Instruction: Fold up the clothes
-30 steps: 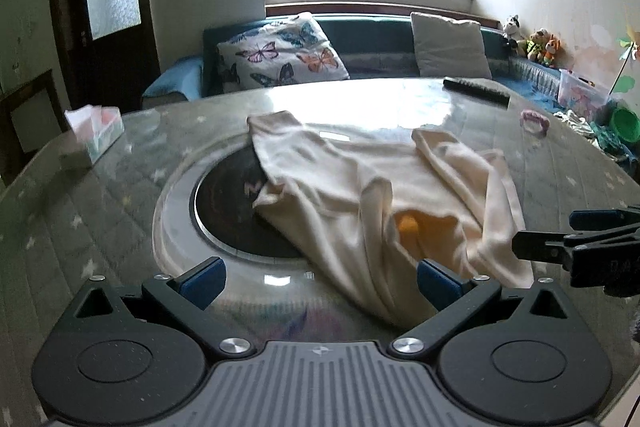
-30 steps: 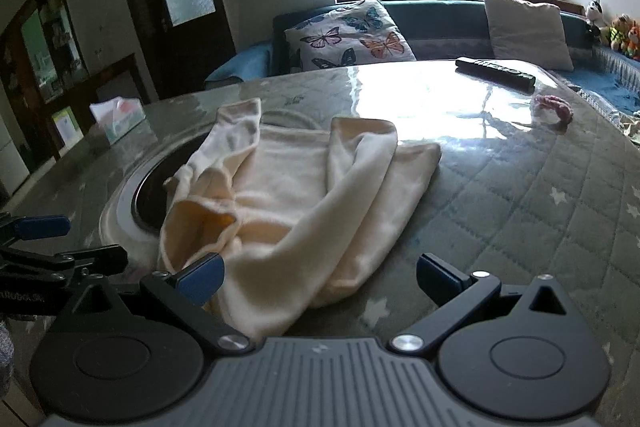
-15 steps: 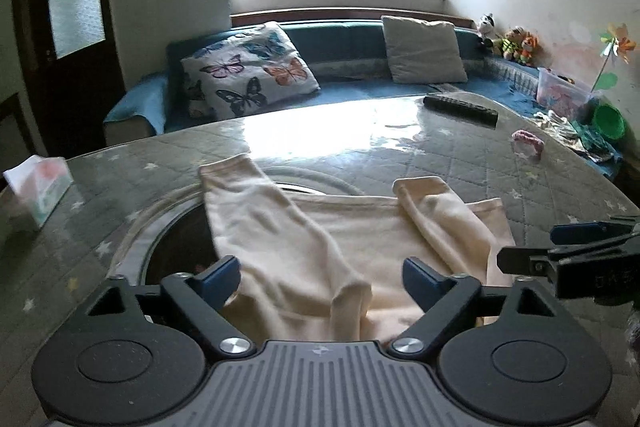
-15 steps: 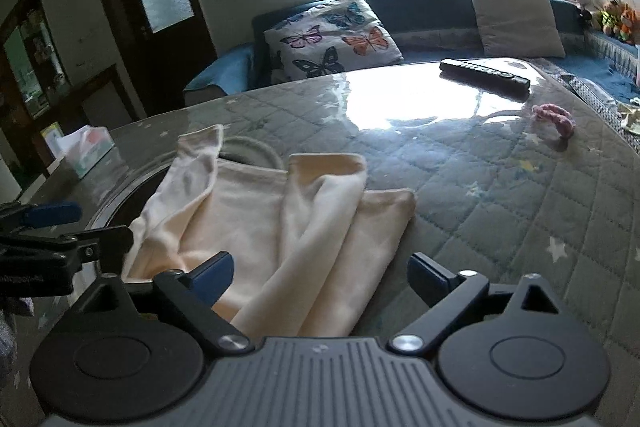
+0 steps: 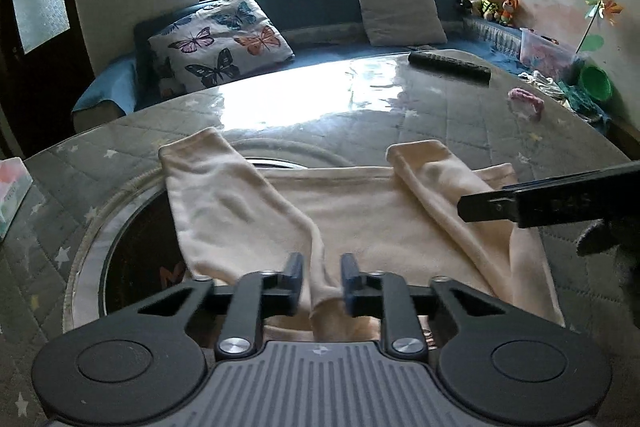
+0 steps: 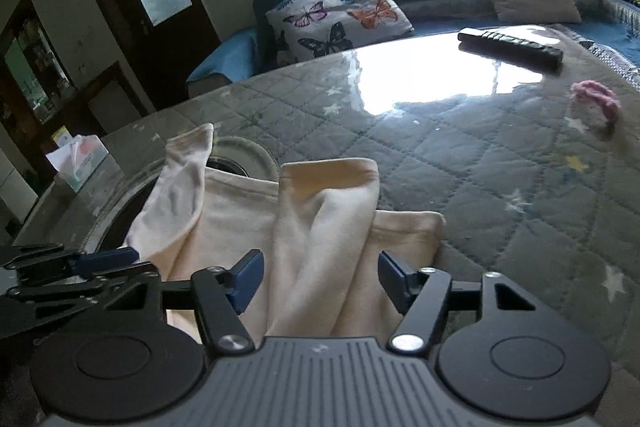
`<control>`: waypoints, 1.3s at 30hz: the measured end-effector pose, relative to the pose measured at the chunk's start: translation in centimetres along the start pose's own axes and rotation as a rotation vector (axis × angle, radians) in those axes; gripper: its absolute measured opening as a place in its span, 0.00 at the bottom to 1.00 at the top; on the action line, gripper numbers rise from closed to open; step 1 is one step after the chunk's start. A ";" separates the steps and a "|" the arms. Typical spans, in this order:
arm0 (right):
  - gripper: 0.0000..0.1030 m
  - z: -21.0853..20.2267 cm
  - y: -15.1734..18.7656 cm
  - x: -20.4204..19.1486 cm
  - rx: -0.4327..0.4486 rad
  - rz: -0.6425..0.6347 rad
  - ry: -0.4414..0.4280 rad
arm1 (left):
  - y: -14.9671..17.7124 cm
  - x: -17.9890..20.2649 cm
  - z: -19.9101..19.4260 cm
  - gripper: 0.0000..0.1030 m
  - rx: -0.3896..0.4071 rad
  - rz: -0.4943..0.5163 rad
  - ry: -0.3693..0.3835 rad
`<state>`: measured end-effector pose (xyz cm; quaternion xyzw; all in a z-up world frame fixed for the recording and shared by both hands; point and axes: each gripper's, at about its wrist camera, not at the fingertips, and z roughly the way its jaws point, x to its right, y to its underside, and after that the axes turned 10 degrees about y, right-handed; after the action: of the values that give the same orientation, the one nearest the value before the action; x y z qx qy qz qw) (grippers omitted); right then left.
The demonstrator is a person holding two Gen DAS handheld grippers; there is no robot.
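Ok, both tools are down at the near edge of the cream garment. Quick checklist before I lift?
1. Left tool shut on the cream garment, after closing: ok.
2. Right tool gripping: not ok; jaws have been closing, fabric between them, pads not yet pressing.
3. Both sleeves lie folded over the body: ok.
4. Remote and pink item lie apart from the cloth: ok.
5. Layers caught by left tool: cannot tell.

No readable text anywhere. Faint embossed marks on the other gripper (image 5: 560, 203), right of frame, too blurred. Tissue box (image 6: 82, 163) print illegible.
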<state>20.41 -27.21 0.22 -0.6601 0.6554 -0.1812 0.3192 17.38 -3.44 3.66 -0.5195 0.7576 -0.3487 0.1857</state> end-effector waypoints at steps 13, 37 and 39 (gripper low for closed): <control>0.05 -3.8 1.0 0.5 0.078 -0.018 0.027 | 2.3 -3.4 -6.1 0.04 0.084 -0.104 -0.086; 0.05 -14.6 9.1 7.0 0.136 0.092 0.169 | 4.2 -6.1 -8.2 0.46 0.117 -0.188 -0.106; 0.05 -14.4 9.2 7.1 0.131 0.096 0.167 | 3.2 -6.6 -6.6 0.46 0.118 -0.195 -0.111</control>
<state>4.58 -36.21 3.42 -0.5882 0.6973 -0.2629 0.3143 13.65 5.54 5.32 -0.5974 0.6703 -0.3798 0.2226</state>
